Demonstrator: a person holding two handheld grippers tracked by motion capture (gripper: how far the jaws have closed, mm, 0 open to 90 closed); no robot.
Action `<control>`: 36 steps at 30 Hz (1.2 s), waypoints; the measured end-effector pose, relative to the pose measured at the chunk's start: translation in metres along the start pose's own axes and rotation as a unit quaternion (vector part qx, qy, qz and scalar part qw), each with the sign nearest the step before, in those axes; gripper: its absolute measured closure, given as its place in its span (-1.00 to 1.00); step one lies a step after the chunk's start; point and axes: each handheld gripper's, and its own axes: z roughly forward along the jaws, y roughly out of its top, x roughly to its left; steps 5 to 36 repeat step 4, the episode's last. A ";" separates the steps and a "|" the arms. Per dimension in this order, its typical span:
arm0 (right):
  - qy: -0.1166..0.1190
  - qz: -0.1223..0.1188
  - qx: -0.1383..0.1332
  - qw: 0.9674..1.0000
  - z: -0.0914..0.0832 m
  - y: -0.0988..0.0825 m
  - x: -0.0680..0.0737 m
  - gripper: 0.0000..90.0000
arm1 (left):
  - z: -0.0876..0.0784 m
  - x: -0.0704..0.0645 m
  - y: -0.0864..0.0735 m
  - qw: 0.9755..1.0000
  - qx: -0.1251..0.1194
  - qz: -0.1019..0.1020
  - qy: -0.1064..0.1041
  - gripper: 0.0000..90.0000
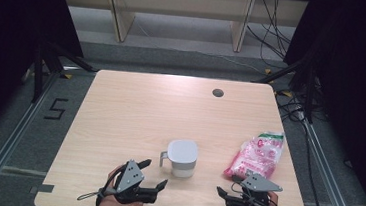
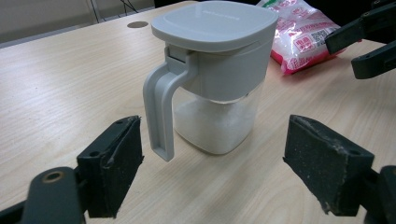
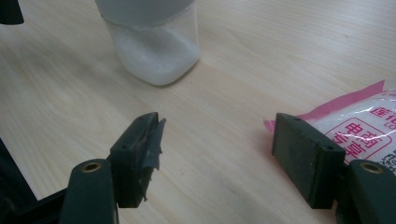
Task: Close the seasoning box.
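Left gripper (image 1: 156,175): we see its fingers spread wide, empty, facing the lidded jug (image 1: 182,158).
Right gripper (image 1: 226,187): fingers apart, empty, beside the pink bag (image 1: 258,155).

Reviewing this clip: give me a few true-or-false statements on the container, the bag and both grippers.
1. The container has its grey lid on. True.
2. The container is empty. False: white granules fill its lower part.
3. The left gripper grips the container's handle. False: its jaws are open, short of the handle.
4. The pink bag lies on the table beside the right gripper. True.
5. The right gripper holds the bag. False: its jaws are open with nothing between them.
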 end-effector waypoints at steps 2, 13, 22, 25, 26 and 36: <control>0.000 0.000 -0.001 1.000 0.000 0.000 0.000 -0.26 | 0.000 0.000 0.000 1.000 0.001 -0.003 0.002 -0.59; 0.002 0.003 -0.005 1.000 0.000 0.000 -0.001 -0.26 | 0.000 0.001 -0.001 1.000 -0.006 -0.006 -0.001 -0.59; 0.002 0.003 -0.005 1.000 0.000 0.000 -0.001 -0.26 | 0.000 0.001 -0.001 1.000 -0.006 -0.006 -0.001 -0.59; 0.002 0.003 -0.005 1.000 0.000 0.000 -0.001 -0.26 | 0.000 0.001 -0.001 1.000 -0.006 -0.006 -0.001 -0.59; 0.002 0.003 -0.005 1.000 0.000 0.000 -0.001 -0.26 | 0.000 0.001 -0.001 1.000 -0.006 -0.006 -0.001 -0.59; 0.002 0.003 -0.005 1.000 0.000 0.000 -0.001 -0.26 | 0.000 0.001 -0.001 1.000 -0.006 -0.006 -0.001 -0.59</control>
